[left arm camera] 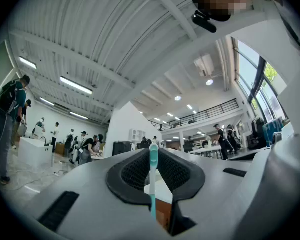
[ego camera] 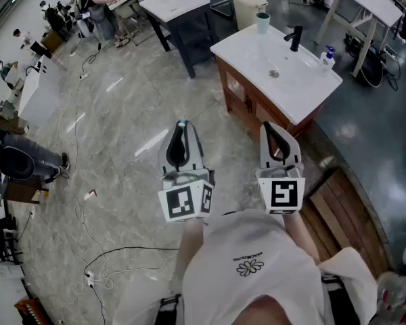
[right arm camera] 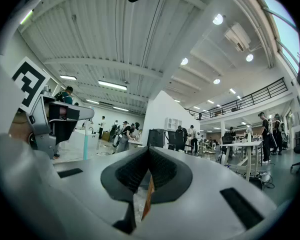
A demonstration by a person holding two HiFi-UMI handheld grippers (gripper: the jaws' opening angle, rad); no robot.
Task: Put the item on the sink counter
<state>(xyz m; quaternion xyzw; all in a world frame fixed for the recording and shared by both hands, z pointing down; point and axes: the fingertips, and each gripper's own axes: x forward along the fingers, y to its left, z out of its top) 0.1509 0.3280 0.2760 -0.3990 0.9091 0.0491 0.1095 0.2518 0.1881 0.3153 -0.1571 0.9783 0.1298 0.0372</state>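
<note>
Head view puts the white sink desk (ego camera: 304, 90) ahead of me and off to the right, well apart from both hands. My left fingers (ego camera: 176, 133) are clamped on the toothbrush (left arm camera: 153, 181), which runs lengthwise between them with its head poking just past the tips. My right fingers (ego camera: 269, 131) are closed on nothing and sit nearer the desk. Both hands are side by side at my chest, tips aimed ahead. I judge the left must carry forward and rightward to the desk.
</note>
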